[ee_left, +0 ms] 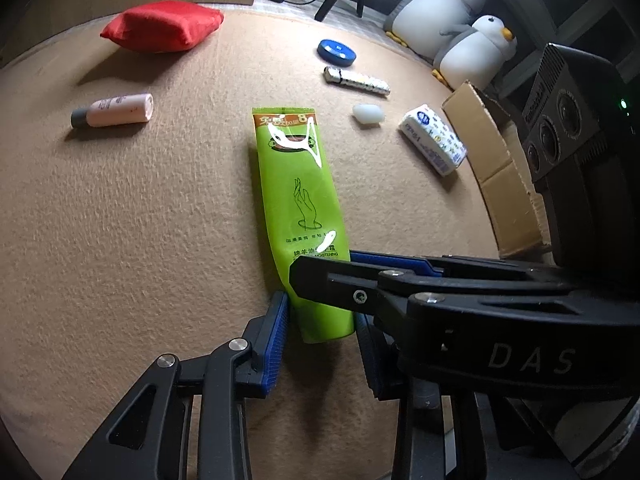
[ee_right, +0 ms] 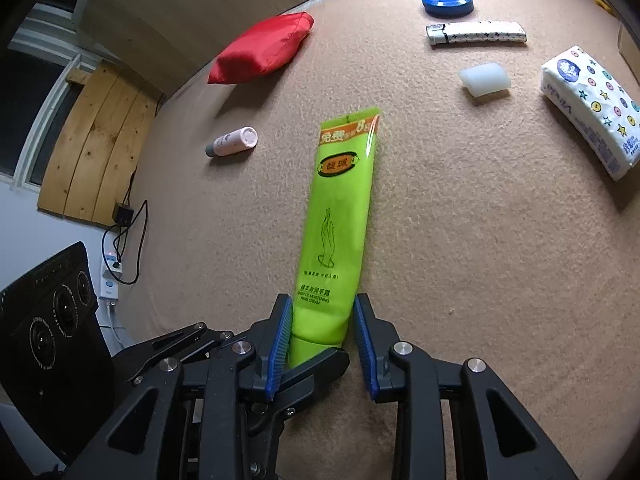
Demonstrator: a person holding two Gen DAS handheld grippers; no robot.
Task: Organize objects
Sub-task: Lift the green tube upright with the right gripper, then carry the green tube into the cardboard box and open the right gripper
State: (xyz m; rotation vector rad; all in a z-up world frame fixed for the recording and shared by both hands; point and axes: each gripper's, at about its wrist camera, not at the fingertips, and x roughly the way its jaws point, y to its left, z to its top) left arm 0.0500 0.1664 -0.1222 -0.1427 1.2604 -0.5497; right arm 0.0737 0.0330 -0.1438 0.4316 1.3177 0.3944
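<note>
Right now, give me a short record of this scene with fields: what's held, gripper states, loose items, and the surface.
held: green hand-cream tube, cap end between both grippers
left gripper: shut on tube
right gripper: shut on tube
loose items: red fabric pouch, small pink bottle, blue round disc, white patterned lighter, tissue pack
surface: tan felt mat
</note>
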